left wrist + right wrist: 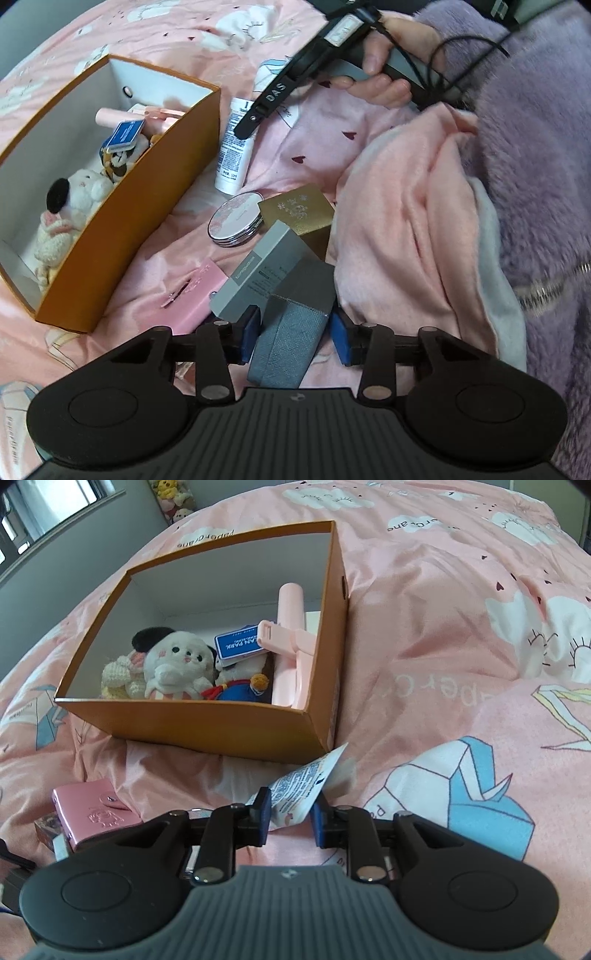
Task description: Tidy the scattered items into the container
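the left hand-held gripper [291, 338] straddles a grey box [291, 332] on the bed [369, 147]; whether its pads press yet cannot be told. the right hand-held gripper [290, 814] is clamped on a tube [303, 786] just before the orange box [221, 727]. the tube should be lifted clear of the near wall before release; the grey box should be squeezed squarely first.

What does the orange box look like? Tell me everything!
The orange box is open cardboard, with no lid on it, orange outside and white inside. It stands upright on the pink bedspread. Inside lie a white plush dog, other soft toys, a blue card and a pink stick-shaped thing. Neither gripper touches it.
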Demonstrator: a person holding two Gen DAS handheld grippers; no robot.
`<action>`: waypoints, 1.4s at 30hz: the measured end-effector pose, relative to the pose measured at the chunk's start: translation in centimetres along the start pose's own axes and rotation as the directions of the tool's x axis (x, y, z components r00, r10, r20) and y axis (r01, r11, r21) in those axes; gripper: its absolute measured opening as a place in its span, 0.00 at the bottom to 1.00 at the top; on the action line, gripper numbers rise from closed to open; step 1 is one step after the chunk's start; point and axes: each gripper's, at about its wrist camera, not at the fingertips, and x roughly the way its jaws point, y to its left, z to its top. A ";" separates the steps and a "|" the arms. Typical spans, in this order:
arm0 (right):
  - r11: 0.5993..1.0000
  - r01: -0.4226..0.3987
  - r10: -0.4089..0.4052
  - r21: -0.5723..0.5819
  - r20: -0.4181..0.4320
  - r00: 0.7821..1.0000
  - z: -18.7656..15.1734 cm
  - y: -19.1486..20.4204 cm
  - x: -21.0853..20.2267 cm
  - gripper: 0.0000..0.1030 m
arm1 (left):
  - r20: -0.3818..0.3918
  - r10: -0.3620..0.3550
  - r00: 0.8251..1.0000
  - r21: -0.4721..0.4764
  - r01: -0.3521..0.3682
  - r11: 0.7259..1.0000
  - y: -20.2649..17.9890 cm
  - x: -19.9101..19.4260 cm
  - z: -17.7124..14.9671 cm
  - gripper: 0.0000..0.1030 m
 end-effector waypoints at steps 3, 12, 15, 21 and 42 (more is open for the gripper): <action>1.000 -0.004 0.004 0.028 0.010 1.000 0.1 -0.3 -0.1 0.21 | 0.011 0.017 1.000 -0.057 -0.016 0.998 -0.1 0.0 0.2 0.47; 0.996 -0.078 0.076 0.034 0.046 0.996 0.1 0.1 -1.4 0.07 | 0.102 0.079 0.992 -0.301 -0.044 0.953 0.5 -3.4 -1.0 0.44; 0.997 -0.076 0.076 0.001 0.069 0.995 0.4 0.9 -2.0 0.07 | 0.172 0.106 0.979 -0.371 -0.036 0.928 1.1 -4.8 -1.5 0.44; 0.994 -0.111 0.113 -0.022 0.100 0.989 1.1 1.4 -3.8 0.06 | 0.274 0.213 0.938 -0.439 -0.075 0.896 1.9 -6.9 -0.9 0.43; 0.980 -0.201 0.196 -0.015 0.300 0.933 8.6 3.8 -7.2 0.06 | 0.448 0.457 0.769 -0.641 -0.080 0.763 7.8 -6.8 2.4 0.42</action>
